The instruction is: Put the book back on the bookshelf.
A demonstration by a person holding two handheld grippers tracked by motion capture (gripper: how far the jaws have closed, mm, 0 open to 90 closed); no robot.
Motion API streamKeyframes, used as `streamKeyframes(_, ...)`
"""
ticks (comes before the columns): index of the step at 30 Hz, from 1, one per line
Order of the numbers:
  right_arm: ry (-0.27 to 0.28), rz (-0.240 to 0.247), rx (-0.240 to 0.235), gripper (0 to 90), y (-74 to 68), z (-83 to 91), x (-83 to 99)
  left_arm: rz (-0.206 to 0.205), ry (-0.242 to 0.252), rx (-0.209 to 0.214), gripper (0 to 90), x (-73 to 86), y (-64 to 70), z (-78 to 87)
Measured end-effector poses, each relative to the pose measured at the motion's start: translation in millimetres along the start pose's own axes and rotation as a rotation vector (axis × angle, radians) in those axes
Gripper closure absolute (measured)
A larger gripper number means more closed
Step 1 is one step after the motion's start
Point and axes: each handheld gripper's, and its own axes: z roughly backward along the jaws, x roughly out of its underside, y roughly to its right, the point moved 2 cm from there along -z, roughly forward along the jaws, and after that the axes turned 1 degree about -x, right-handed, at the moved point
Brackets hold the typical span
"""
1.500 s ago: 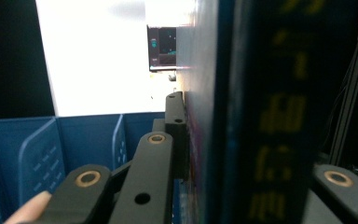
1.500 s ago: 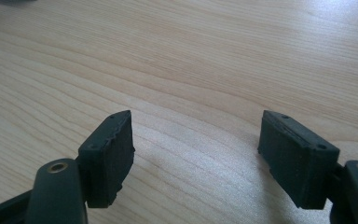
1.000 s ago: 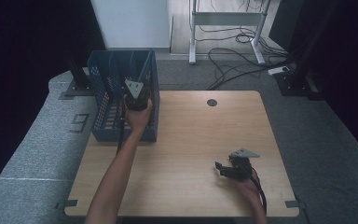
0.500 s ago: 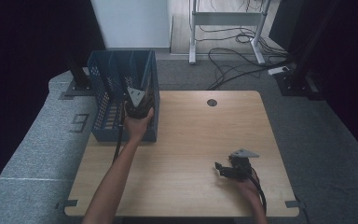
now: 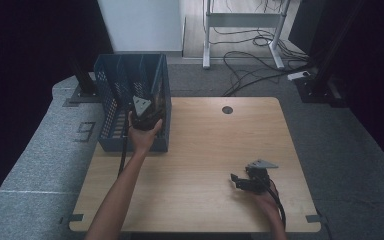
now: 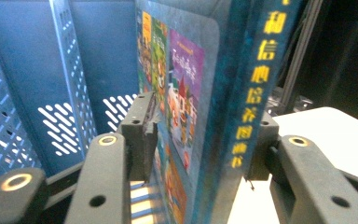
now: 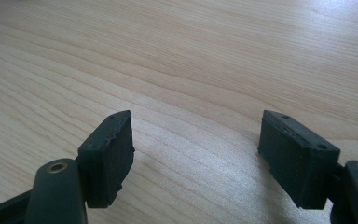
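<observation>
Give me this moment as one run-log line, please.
left gripper: astride book in blue crate | right gripper: open, empty, over table

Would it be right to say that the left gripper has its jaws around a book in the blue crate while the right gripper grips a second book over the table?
Not quite: the right gripper grips nothing. The right gripper view shows its jaws apart over the bare wooden table. The rest holds: the left gripper has its jaws around the book in the blue crate.
</observation>
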Motion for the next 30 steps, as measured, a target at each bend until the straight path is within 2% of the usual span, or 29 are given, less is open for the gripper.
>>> streamKeyframes(3,0.000,-0.002,0.000,25.5,0.0,0.0,0.0,0.002,-0.012,0.015,50.1,0.9,0.3,1.1)
streamKeyframes(4,0.000,-0.004,-0.001,25.6,0.1,0.0,-0.1,-0.005,-0.034,0.030,48.2,2.6,1.0,1.2)
streamKeyframes(11,0.000,-0.006,-0.004,25.6,0.6,0.1,-0.1,-0.015,-0.064,0.043,41.4,8.4,2.3,3.4)
streamKeyframes(12,0.000,-0.005,-0.003,25.7,0.6,0.1,-0.1,-0.036,-0.072,0.038,40.6,9.9,2.4,5.0)
streamKeyframes(15,0.000,-0.004,-0.001,25.7,0.5,0.0,-0.1,-0.038,-0.078,0.049,39.1,11.5,2.5,7.5)
streamKeyframes(20,-0.002,-0.004,0.003,25.8,0.1,0.0,-0.2,-0.029,-0.094,0.086,39.0,18.7,1.0,19.8)
streamKeyframes(22,-0.002,-0.004,0.003,25.8,0.2,-0.1,-0.2,-0.046,-0.102,0.096,38.8,22.4,1.7,25.1)
streamKeyframes(25,-0.001,-0.005,0.003,25.9,0.4,0.0,-0.2,-0.047,-0.114,0.107,38.6,25.8,1.3,29.0)
streamKeyframes(27,-0.001,-0.005,0.004,25.9,0.3,-0.3,-0.4,-0.023,-0.122,0.128,38.4,32.1,-0.3,37.4)
streamKeyframes(30,-0.002,-0.006,0.007,25.9,0.2,-0.5,-0.6,-0.012,-0.093,0.129,39.4,37.9,-0.4,49.5)
